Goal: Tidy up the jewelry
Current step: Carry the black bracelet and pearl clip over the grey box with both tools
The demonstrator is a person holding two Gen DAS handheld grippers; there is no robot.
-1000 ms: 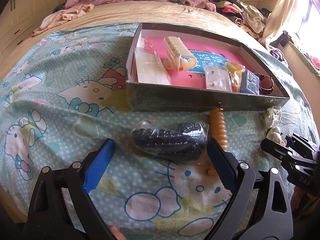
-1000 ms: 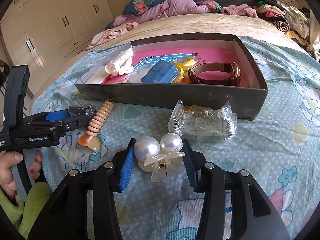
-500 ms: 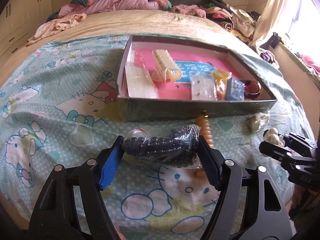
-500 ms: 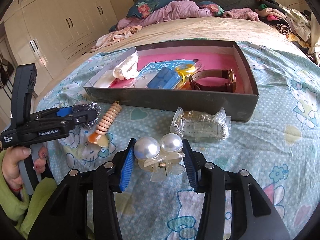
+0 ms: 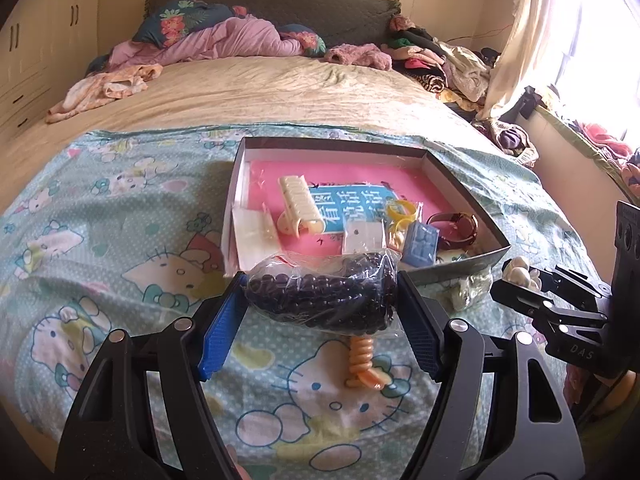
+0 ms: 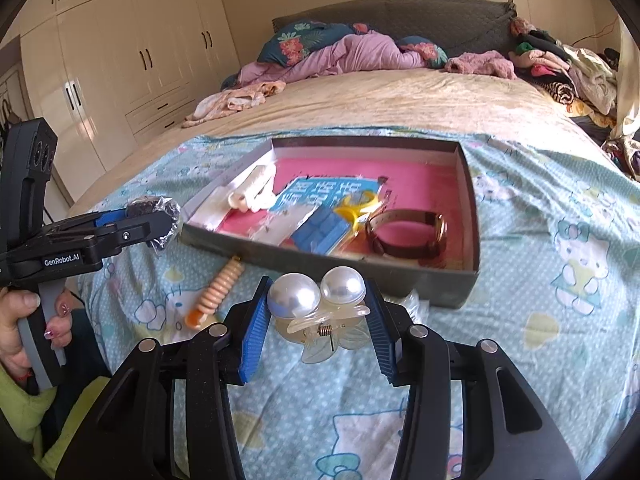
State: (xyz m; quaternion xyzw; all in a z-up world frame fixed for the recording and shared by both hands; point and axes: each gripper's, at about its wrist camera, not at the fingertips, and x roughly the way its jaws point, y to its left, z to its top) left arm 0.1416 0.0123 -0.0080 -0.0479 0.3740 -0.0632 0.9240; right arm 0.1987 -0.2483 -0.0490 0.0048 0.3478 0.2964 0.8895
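My left gripper is shut on a clear bag of dark beads and holds it above the blanket, just before the box's near wall. My right gripper is shut on a pearl hair clip, also lifted; it shows in the left wrist view. The grey box with a pink floor holds a cream hair claw, small bags, a blue case, a yellow ring and a brown watch. An orange beaded clip lies on the blanket before the box.
A bagged bracelet lies on the Hello Kitty blanket by the box's near right corner. Clothes and bedding are piled at the head of the bed. Wardrobes stand to the left.
My left gripper closed on the bead bag and lifted it towards the box. My right gripper rose with the pearl clip. Both views now look down into the box.
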